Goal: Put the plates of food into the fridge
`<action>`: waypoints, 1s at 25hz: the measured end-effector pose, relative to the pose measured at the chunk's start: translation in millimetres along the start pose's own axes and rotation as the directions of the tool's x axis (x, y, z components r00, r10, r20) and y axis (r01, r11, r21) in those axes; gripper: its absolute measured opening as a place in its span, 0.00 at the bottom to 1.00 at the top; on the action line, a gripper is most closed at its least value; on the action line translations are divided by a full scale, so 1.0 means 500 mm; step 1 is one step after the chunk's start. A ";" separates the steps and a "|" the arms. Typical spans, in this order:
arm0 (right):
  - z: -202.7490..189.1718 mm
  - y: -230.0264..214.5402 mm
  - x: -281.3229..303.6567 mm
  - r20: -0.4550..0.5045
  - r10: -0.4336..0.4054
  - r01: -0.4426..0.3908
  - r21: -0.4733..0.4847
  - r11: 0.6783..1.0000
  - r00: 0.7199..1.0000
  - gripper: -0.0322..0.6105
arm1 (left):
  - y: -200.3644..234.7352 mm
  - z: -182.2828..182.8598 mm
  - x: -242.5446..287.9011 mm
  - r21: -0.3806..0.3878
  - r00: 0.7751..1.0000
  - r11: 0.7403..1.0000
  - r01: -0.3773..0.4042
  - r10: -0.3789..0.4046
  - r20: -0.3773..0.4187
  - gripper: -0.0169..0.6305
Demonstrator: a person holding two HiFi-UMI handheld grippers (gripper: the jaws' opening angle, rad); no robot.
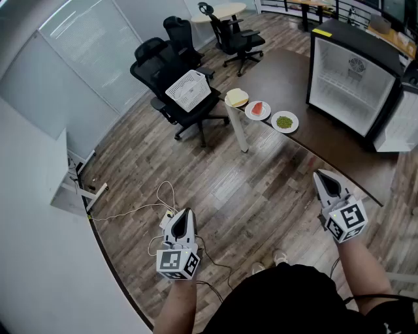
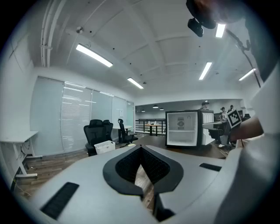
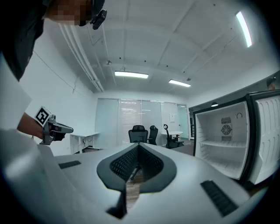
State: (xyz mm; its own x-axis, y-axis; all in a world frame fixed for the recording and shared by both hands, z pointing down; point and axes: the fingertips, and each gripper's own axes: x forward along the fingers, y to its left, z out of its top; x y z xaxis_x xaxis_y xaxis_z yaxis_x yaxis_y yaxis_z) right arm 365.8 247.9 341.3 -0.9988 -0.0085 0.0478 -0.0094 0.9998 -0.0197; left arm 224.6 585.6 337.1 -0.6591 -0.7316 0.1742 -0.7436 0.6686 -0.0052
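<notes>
Three plates of food stand in a row on the dark table (image 1: 326, 140): one with yellow bread (image 1: 236, 98), one with red food (image 1: 257, 109), one with green food (image 1: 285, 122). Behind them the small fridge (image 1: 353, 81) stands open, its shelves bare and its door (image 1: 400, 124) swung right. It also shows in the left gripper view (image 2: 181, 128) and the right gripper view (image 3: 227, 142). My left gripper (image 1: 185, 211) is shut and holds nothing, low over the wood floor. My right gripper (image 1: 321, 175) is also shut and holds nothing, near the table's front edge. Both are well short of the plates.
Black office chairs (image 1: 171, 78) stand left of the table, one carrying a white basket (image 1: 189, 90). Cables (image 1: 163, 202) trail on the floor near my left gripper. A white desk (image 1: 65, 176) lines the left wall. A round table (image 1: 225, 12) stands at the back.
</notes>
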 end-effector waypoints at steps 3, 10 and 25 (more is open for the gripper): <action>0.003 -0.012 -0.012 0.016 -0.009 0.009 0.031 0.999 1.000 0.04 | -0.024 0.020 0.021 -0.002 1.000 1.000 0.011 -0.011 0.001 0.03; -0.012 -0.069 0.011 0.034 -0.023 0.022 0.034 0.999 0.999 0.04 | -0.080 0.066 0.089 0.035 0.999 0.999 0.015 -0.016 0.038 0.03; -0.117 -0.164 0.227 -0.125 -0.110 0.122 0.094 0.988 0.986 0.04 | 0.008 0.049 0.353 -0.012 0.993 0.994 0.112 -0.112 0.023 0.03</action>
State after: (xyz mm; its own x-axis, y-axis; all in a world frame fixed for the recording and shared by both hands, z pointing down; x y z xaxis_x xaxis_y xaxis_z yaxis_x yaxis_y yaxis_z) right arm 255.9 166.1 406.5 -0.9780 -0.1154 0.1737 -0.1353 0.9850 -0.1074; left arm 102.7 455.9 343.9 -0.5740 -0.8047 0.1513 -0.8114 0.5838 0.0266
